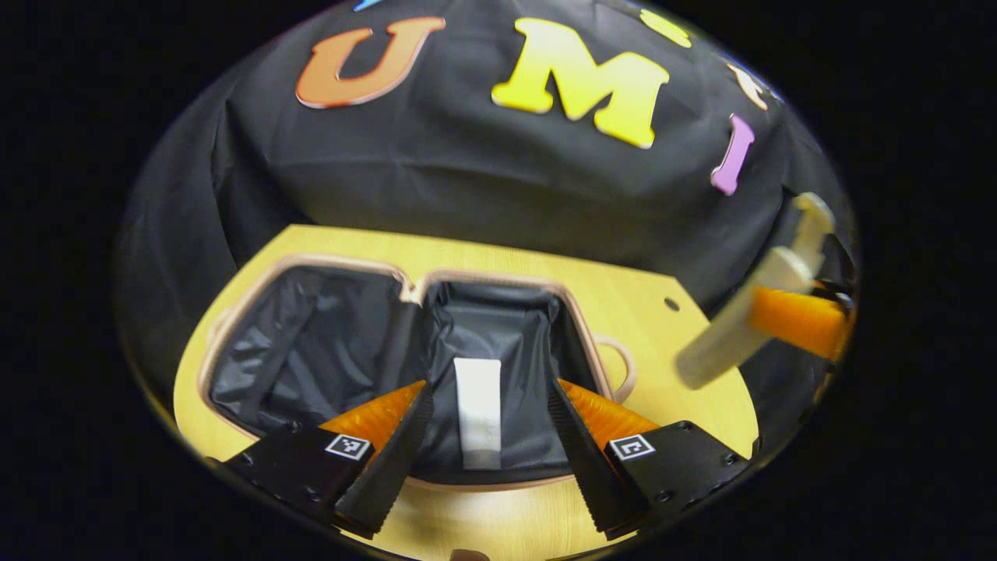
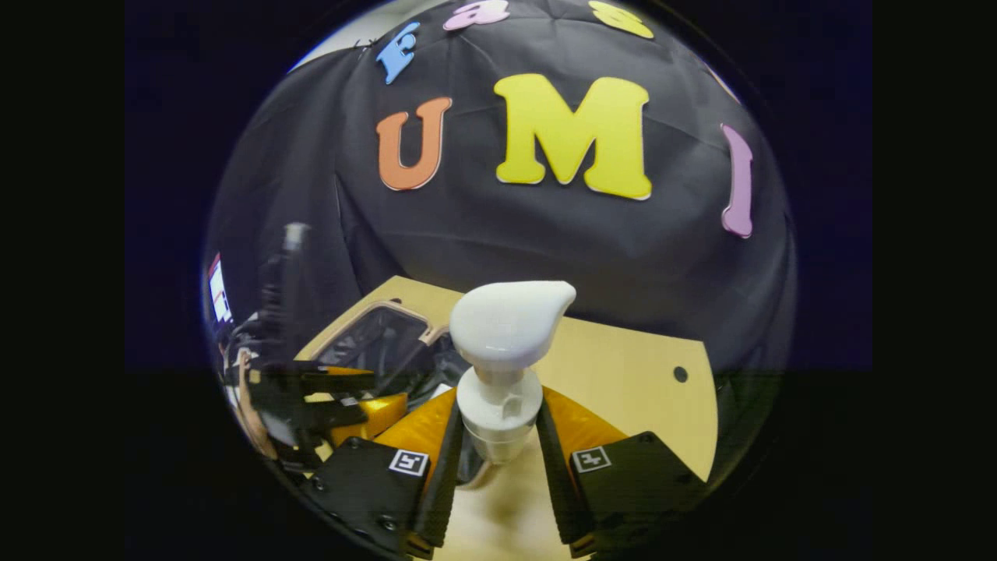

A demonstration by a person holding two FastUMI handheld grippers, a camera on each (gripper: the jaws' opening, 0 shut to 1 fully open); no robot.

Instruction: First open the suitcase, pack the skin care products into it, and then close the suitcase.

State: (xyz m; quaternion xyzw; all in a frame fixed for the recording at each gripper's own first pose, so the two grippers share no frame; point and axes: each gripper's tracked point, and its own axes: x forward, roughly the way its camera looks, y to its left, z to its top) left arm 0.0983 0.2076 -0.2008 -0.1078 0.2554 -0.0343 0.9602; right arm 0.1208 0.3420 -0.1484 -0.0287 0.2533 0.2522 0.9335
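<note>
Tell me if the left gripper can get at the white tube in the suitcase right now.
Probably yes. The suitcase lies open on the table, and the tube rests uncovered in its right half, straight ahead between the open left gripper fingers. Nothing lies over it.

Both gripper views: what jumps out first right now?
The suitcase lies open on the table, a white tube already lying in its near half, between the open left gripper. The right gripper is closed on a white pump bottle, held upright above the table.
</note>
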